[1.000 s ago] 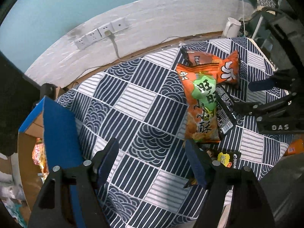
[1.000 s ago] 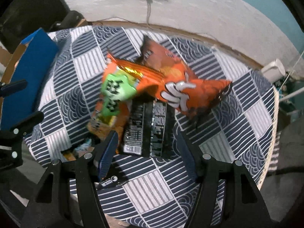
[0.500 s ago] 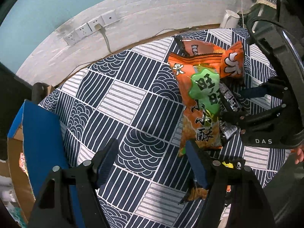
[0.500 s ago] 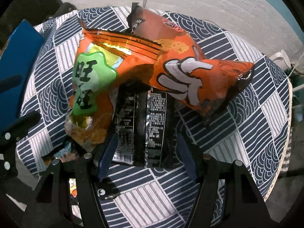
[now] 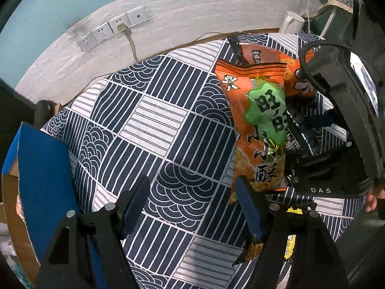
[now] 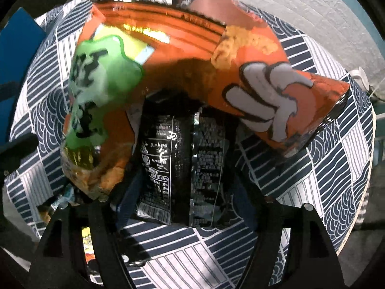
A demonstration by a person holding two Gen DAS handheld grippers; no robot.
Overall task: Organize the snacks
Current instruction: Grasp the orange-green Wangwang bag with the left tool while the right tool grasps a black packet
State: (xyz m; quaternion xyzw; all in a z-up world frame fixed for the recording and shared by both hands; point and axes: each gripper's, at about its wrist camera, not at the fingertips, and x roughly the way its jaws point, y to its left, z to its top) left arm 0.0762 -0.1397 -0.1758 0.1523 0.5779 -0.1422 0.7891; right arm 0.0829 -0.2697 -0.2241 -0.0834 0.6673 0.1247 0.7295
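Directly below, the right claw (image 6: 185, 192) stands wide, its jaws having just been opening, astride a black snack packet (image 6: 182, 159) that lies between them, not visibly pinched. Two orange snack bags overlap that packet: one with a green label (image 6: 101, 91), one with white lettering (image 6: 269, 96). Meanwhile the left claw (image 5: 192, 197) gapes wide and empty over the patterned tabletop (image 5: 154, 125), beside a blue-flapped cardboard box (image 5: 41, 168).

snack bags (image 6: 182, 55): glossy foil; tablecloth (image 5: 154, 125): matt cloth; box (image 5: 14, 207): cardboard
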